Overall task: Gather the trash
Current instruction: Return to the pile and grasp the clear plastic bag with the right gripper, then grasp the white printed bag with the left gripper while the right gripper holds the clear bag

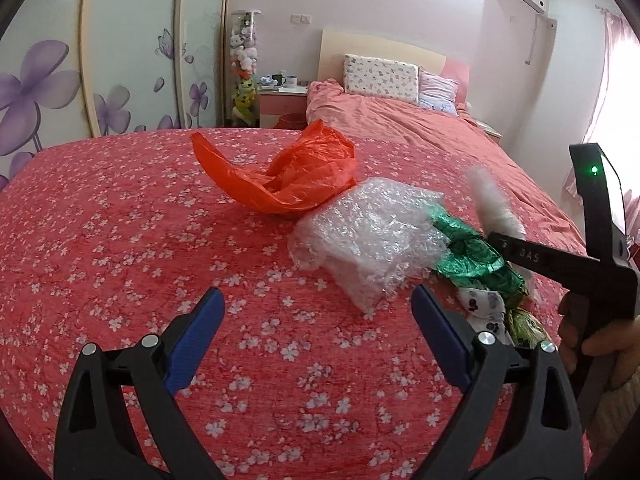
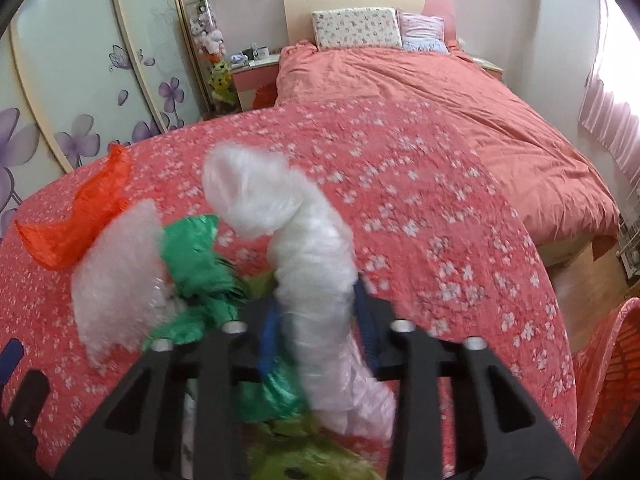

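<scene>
My right gripper (image 2: 316,320) clenches the white wrap (image 2: 304,248), left gripper (image 1: 318,320) released; I lift slowly, basket (image 2: 612,364) waiting at four o'clock.

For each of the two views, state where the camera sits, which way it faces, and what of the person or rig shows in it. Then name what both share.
Left wrist: behind the open left gripper, facing bubble wrap; a hand shows.
Right wrist: behind the right gripper, shut on a white plastic roll.
Shared: orange bag, green wrapper, bed.
</scene>
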Demonstrator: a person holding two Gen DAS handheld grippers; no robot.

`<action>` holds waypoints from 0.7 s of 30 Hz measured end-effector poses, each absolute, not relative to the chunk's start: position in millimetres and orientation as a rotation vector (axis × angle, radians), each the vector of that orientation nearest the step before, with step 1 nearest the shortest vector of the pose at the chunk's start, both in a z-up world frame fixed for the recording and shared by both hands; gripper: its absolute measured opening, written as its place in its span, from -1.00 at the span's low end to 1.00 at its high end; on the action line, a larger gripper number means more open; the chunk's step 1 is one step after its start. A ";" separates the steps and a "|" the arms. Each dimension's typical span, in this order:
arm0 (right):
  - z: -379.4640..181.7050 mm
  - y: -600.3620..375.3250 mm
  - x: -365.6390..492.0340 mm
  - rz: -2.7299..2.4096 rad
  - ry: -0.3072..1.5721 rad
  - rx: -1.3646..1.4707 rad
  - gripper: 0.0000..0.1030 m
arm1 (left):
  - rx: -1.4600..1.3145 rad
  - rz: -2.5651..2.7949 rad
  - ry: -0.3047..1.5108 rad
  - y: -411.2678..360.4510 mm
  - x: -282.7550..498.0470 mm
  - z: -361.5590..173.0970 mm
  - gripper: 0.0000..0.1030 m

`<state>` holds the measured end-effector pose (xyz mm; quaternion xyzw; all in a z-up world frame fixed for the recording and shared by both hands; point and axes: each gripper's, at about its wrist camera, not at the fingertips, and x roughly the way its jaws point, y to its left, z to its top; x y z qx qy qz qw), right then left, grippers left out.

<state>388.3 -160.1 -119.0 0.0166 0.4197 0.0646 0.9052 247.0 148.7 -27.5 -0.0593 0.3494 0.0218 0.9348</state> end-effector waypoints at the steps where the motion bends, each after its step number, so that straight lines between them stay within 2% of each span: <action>1: -119.0 -163.0 386.7 0.127 0.861 0.036 -0.67 | -0.123 0.039 0.717 147.4 247.2 -27.8 0.81; 3: -116.1 -173.2 381.2 0.127 0.846 0.068 -0.74 | -0.126 0.028 0.719 144.0 247.7 -28.6 0.81; 14: -92.9 -233.2 328.2 0.063 0.734 0.085 -0.76 | -0.089 -0.060 0.720 101.8 242.6 -25.0 0.79; 21: -98.7 -266.9 296.6 0.028 0.731 0.103 -0.76 | -0.109 -0.137 0.794 62.5 255.7 -35.5 0.52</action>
